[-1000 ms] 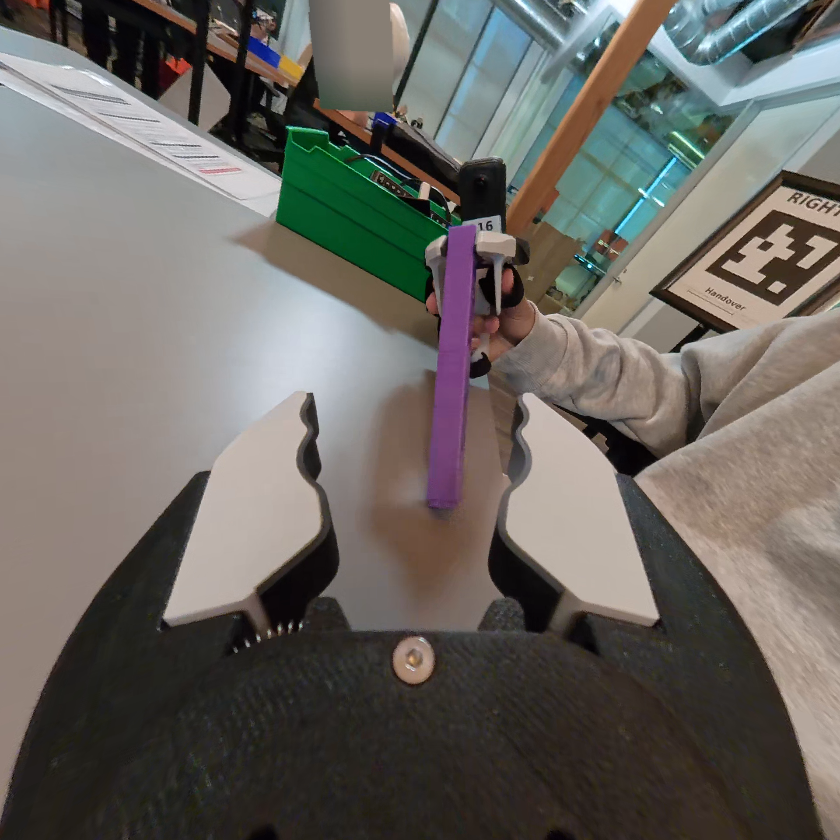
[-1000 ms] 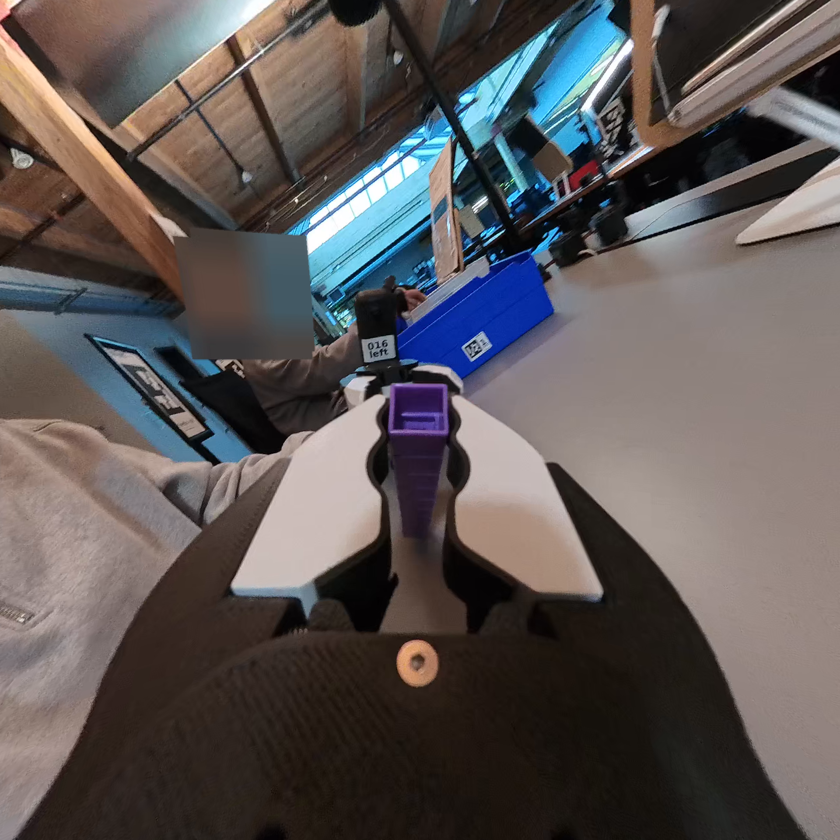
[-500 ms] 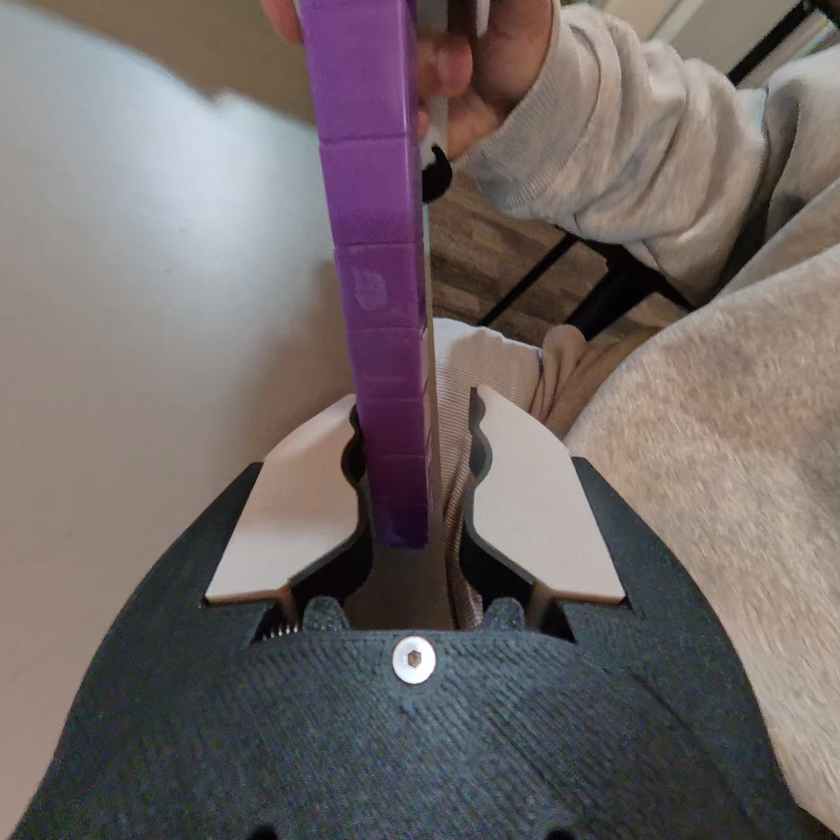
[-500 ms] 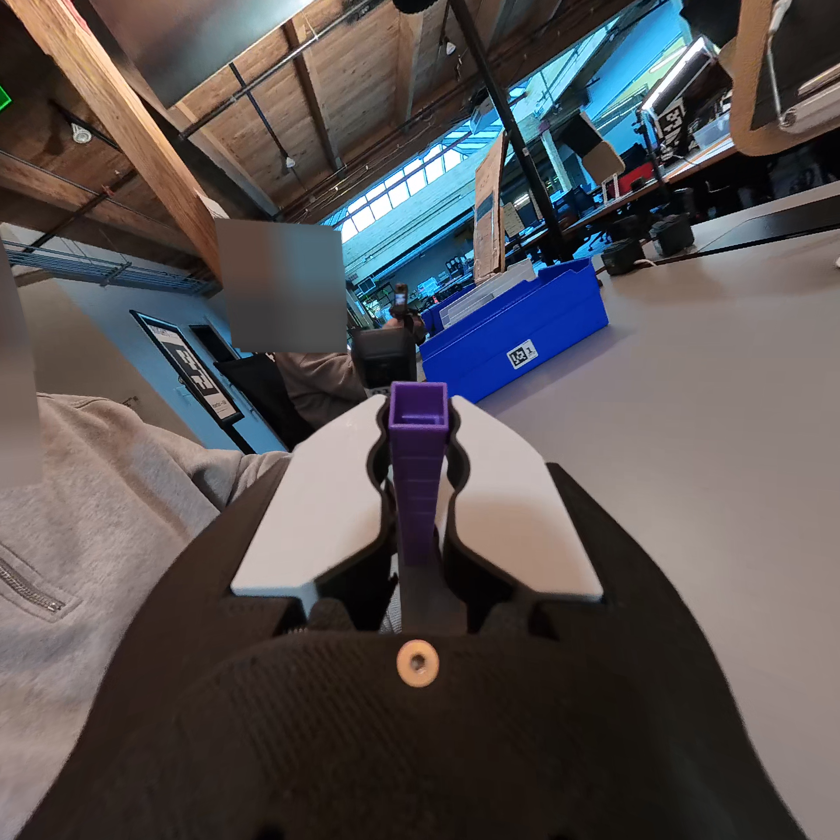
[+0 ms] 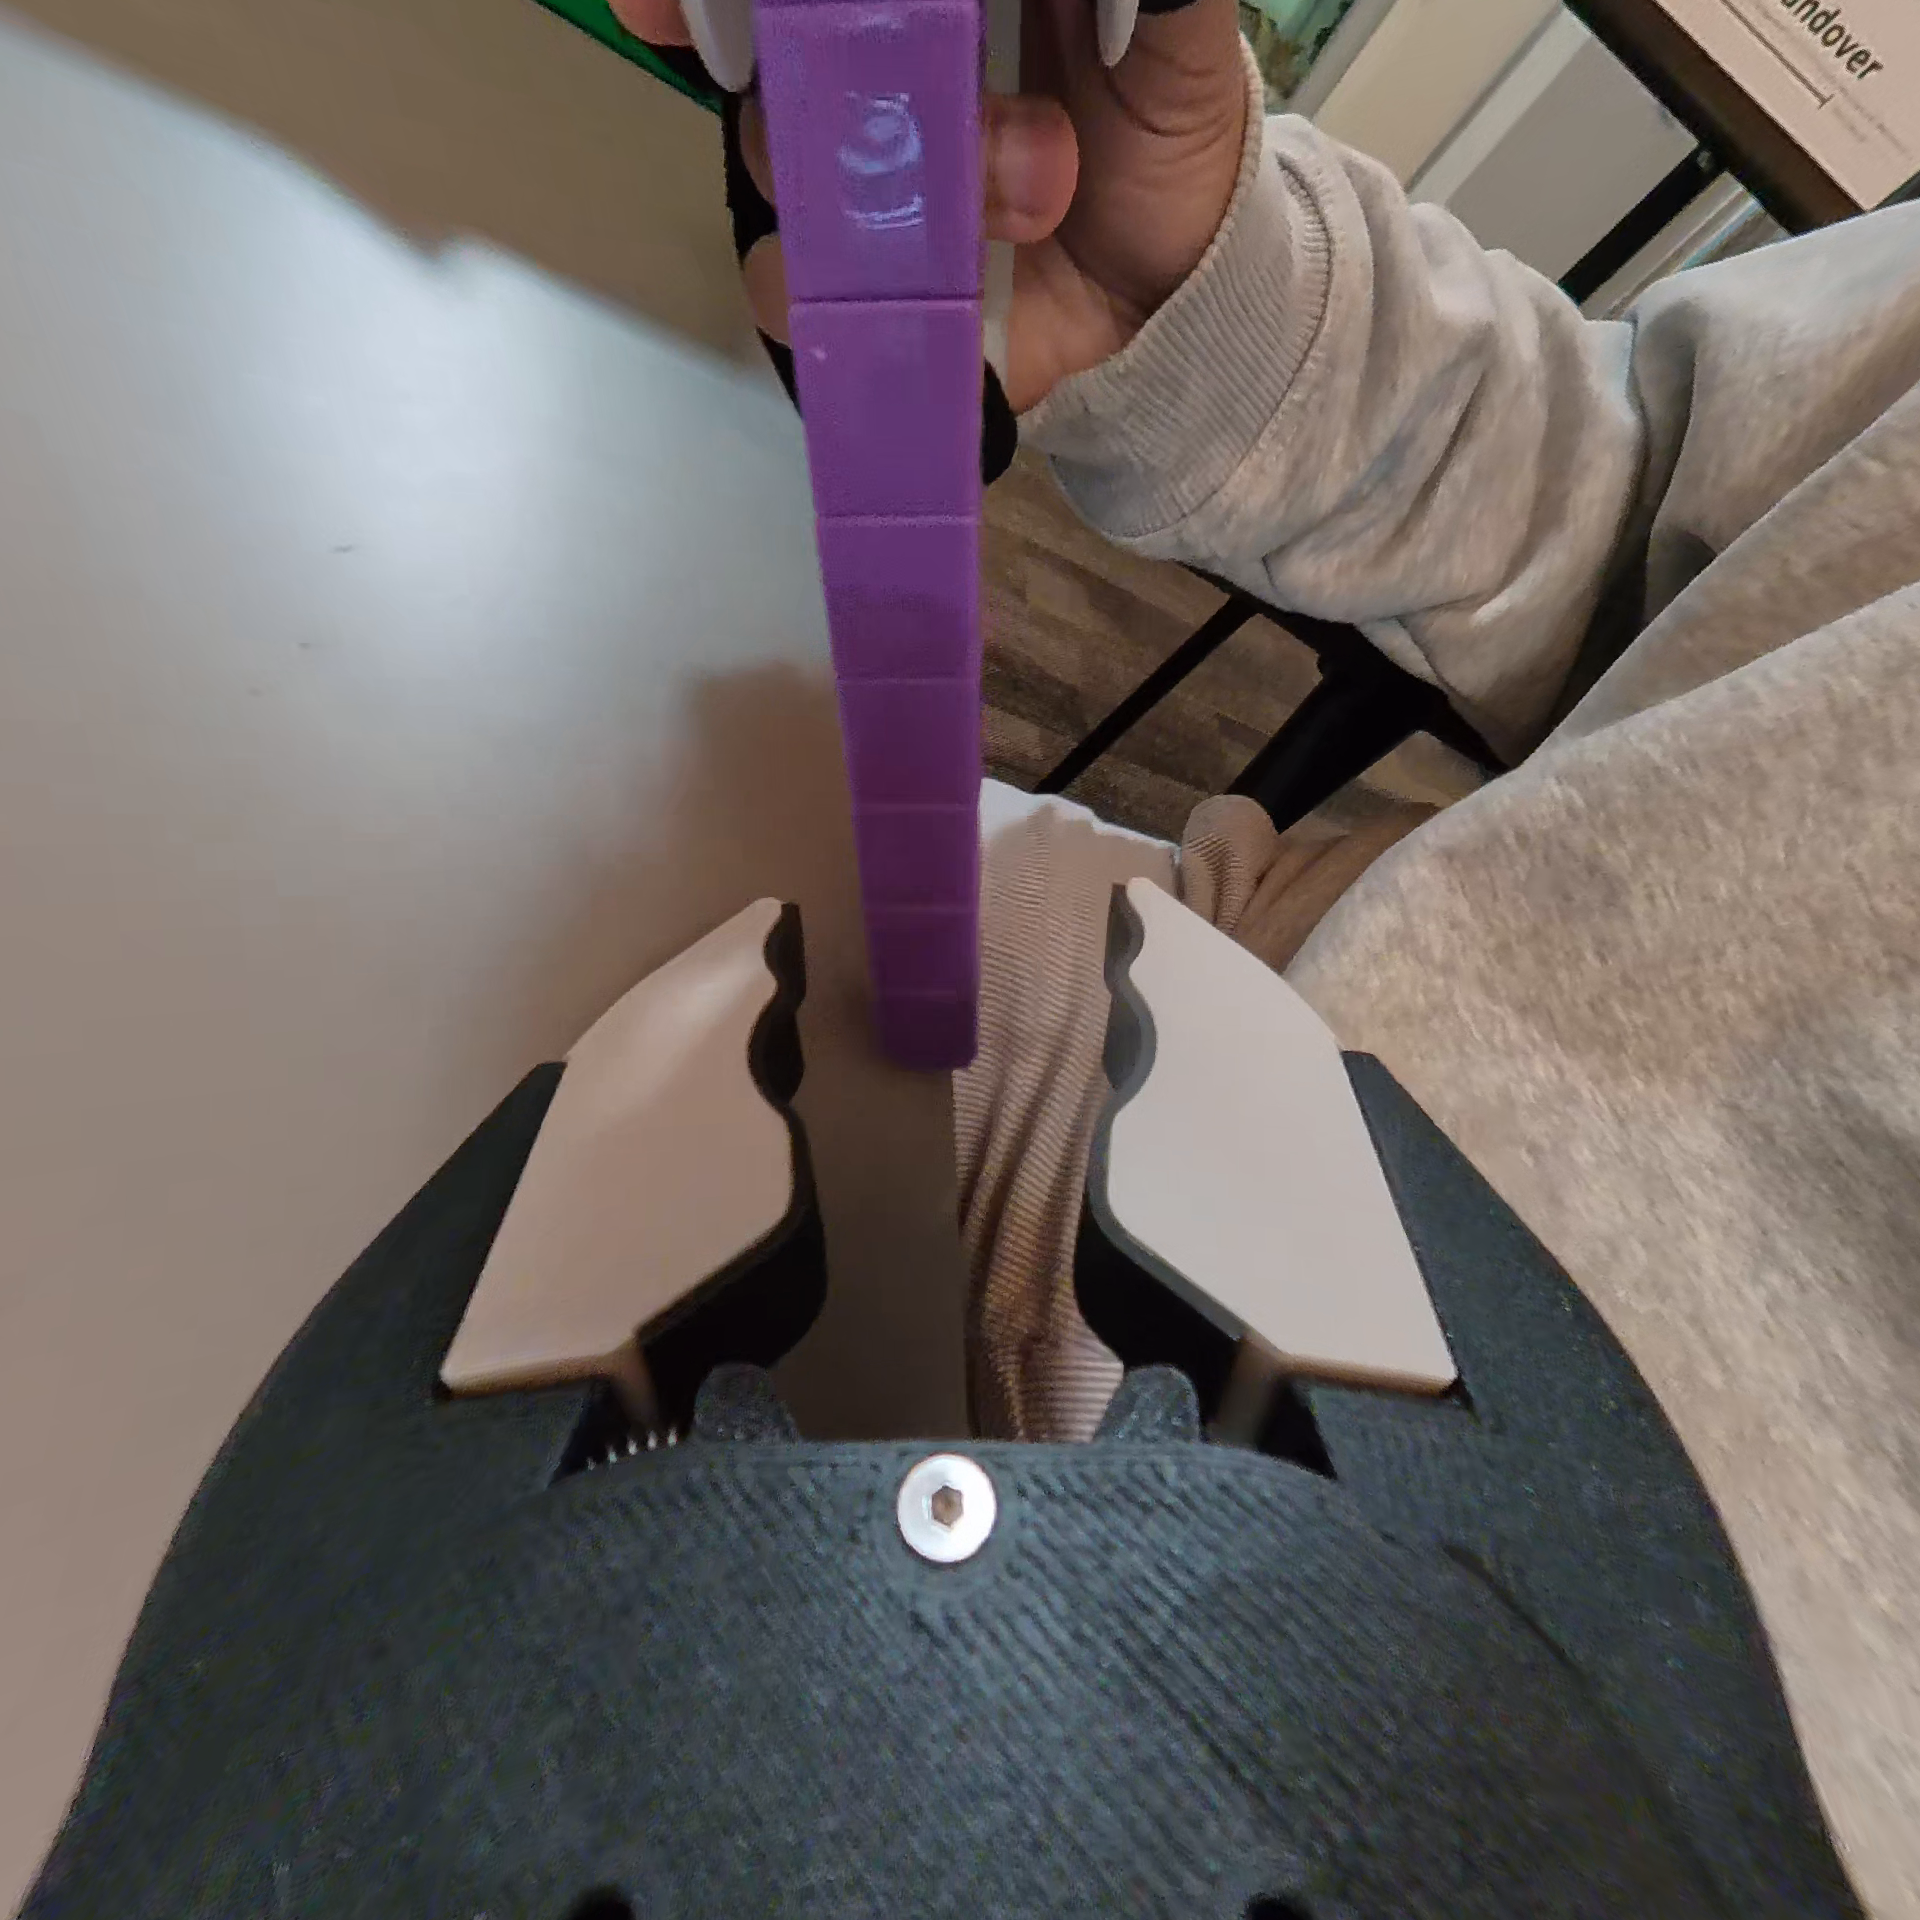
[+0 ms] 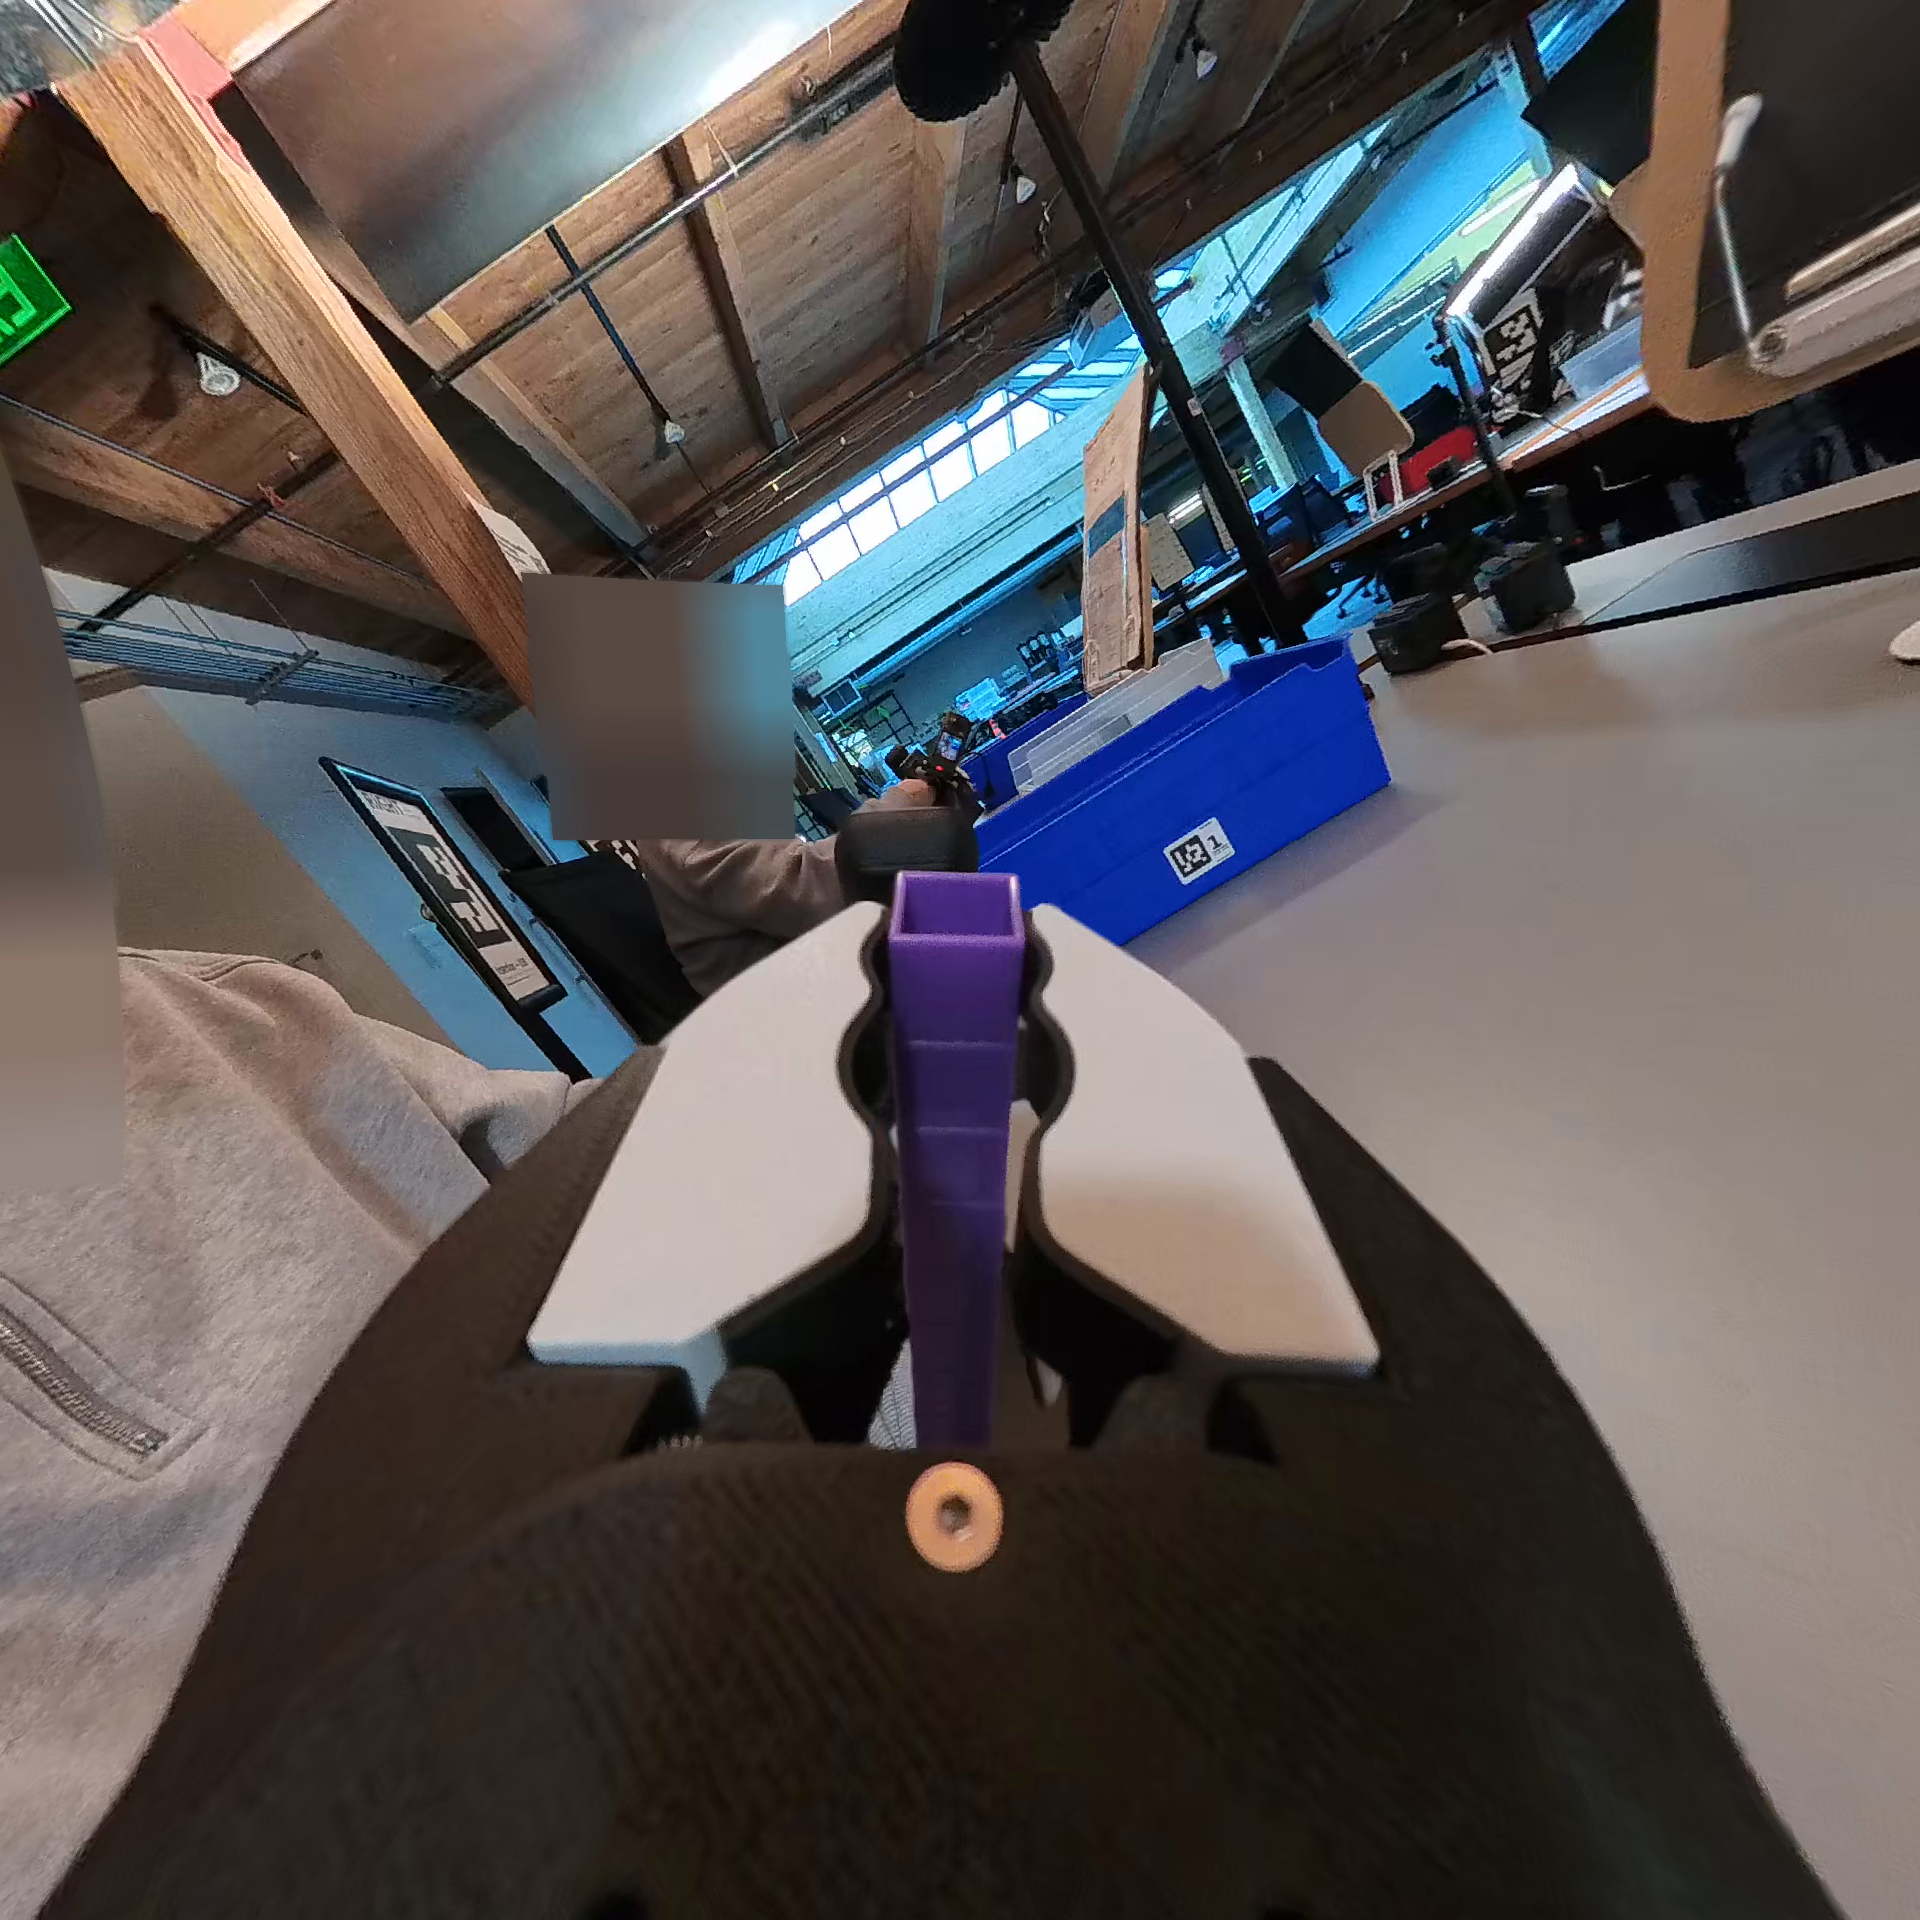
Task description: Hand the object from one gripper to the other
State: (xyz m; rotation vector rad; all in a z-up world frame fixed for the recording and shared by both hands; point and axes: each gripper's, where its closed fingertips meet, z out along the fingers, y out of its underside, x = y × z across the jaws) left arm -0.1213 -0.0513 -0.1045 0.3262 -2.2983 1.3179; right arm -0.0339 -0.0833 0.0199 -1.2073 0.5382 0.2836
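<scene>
A long purple segmented bar (image 5: 904, 623) hangs down in the left wrist view. Its lower end sits between the tips of my left gripper (image 5: 951, 904), whose jaws are open with a gap on each side of the bar. The right gripper's white fingertips (image 5: 717, 52) hold the bar's top, with the person's hand (image 5: 1101, 208) behind them. In the right wrist view my right gripper (image 6: 956, 920) is shut on the bar (image 6: 956, 1143), and the bar's hollow square end points away from the camera. A dark part of the left gripper (image 6: 904, 847) shows just beyond that end.
The grey table (image 5: 312, 623) lies to the left, and its edge runs under the bar. The person's grey sleeve (image 5: 1403, 468) and lap fill the right side. A blue bin (image 6: 1195, 821) stands on the table (image 6: 1558, 1039). Another person (image 6: 727, 894) sits behind it. One gripper's finger ends stand about 15 cm off the other's.
The left gripper came up to the bar from farther off. In the last half second its jaws widened slightly, and the bar's end now sits shallower, at the fingertips. The right gripper keeps its hold.
</scene>
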